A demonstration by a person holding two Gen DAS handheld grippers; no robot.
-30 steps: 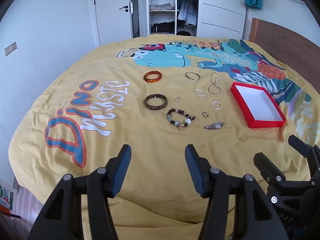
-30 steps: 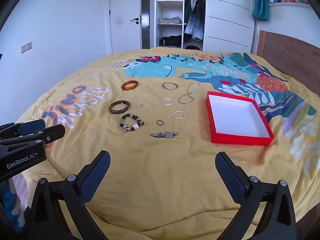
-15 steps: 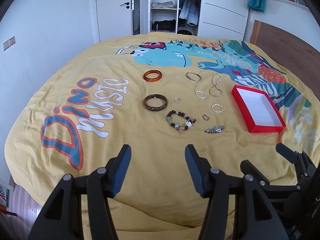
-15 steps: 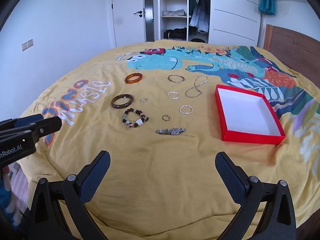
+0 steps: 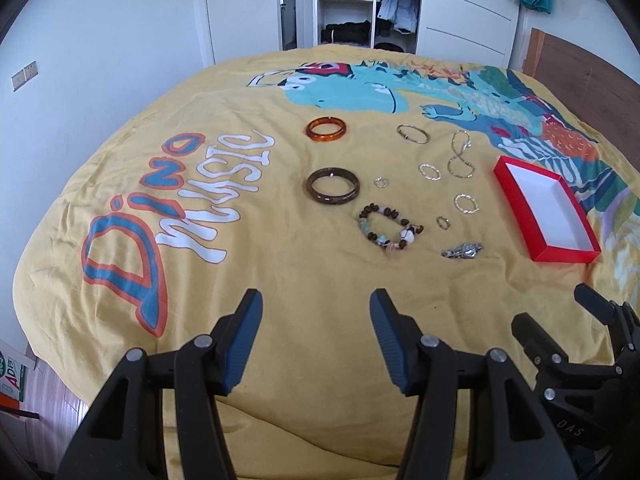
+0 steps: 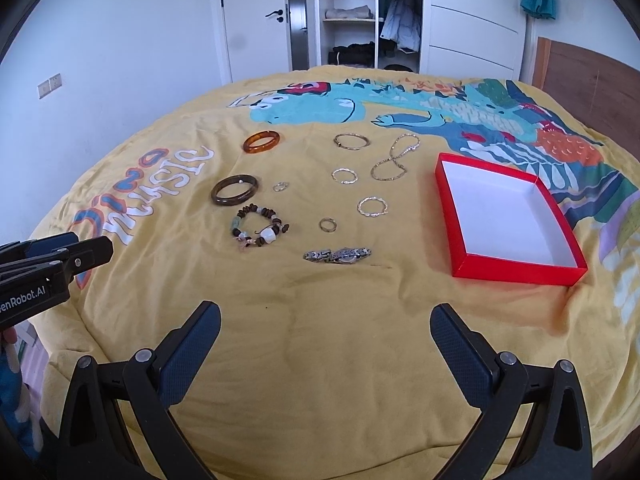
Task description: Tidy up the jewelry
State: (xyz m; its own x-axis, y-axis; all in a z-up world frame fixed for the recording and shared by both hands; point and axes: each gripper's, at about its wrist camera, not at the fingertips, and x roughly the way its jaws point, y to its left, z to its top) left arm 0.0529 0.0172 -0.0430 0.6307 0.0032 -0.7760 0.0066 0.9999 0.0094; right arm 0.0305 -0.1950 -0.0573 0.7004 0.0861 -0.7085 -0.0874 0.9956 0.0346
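Observation:
Jewelry lies spread on a yellow bedspread (image 6: 320,320): an amber bangle (image 6: 261,142), a dark brown bangle (image 6: 234,189), a beaded bracelet (image 6: 259,227), a silver watch (image 6: 337,255), a chain necklace (image 6: 394,158) and several thin rings and hoops. An empty red box (image 6: 505,219) with a white inside sits to their right. The same bangle (image 5: 333,191), bracelet (image 5: 390,229) and box (image 5: 544,213) show in the left wrist view. My left gripper (image 5: 316,338) and right gripper (image 6: 326,346) are both open and empty, above the near edge of the bed.
A white door (image 6: 256,20) and an open wardrobe (image 6: 356,12) stand behind the bed. A wooden headboard (image 6: 592,76) is at the right. White walls close the left side. The floor shows at the lower left of the left wrist view (image 5: 44,392).
Both grippers have moved a little forward toward the jewelry, so the items look larger. The jaws have kept the same opening. Nothing on the bed has moved.

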